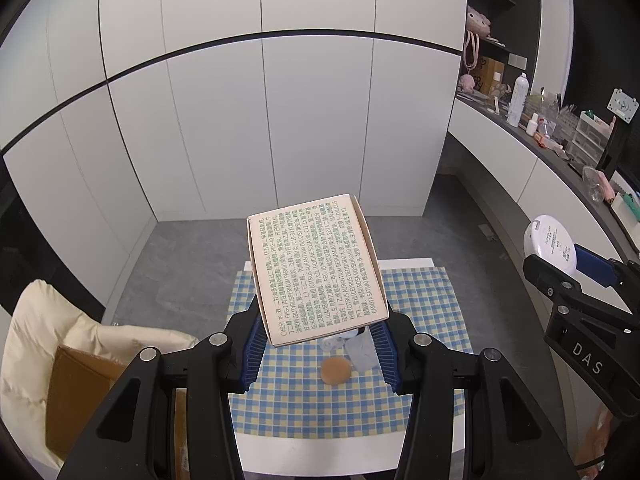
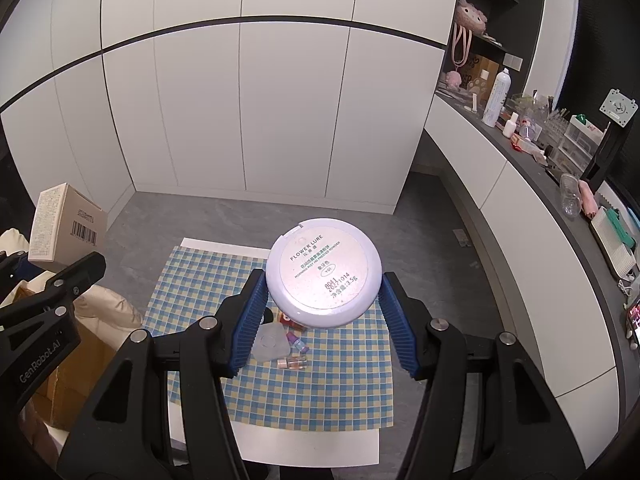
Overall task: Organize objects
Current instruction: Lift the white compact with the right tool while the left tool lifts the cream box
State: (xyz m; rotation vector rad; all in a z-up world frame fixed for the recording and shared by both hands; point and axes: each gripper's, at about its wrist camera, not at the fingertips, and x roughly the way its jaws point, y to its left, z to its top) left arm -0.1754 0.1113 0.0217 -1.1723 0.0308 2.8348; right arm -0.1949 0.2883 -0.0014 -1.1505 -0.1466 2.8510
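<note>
My left gripper (image 1: 318, 344) is shut on a beige printed carton (image 1: 316, 270), held above the checked cloth (image 1: 420, 320) with its text side toward the camera. In the right wrist view the same carton (image 2: 66, 222) shows at the far left, barcode side out. My right gripper (image 2: 322, 322) is shut on a round white powder compact (image 2: 324, 274), label facing up, also in the air over the cloth (image 2: 340, 380). The compact (image 1: 550, 242) appears at the right edge of the left wrist view. On the cloth lie a tan puff (image 1: 336, 370), a clear pouch (image 2: 271, 344) and small bottles (image 2: 294, 362).
The cloth lies on a white table (image 2: 280, 444). To the left stand a cream cushion (image 1: 36, 344) and an open cardboard box (image 1: 80, 384). A long counter (image 2: 532, 172) on the right carries bottles and clutter. White cupboard doors (image 1: 240, 120) fill the back.
</note>
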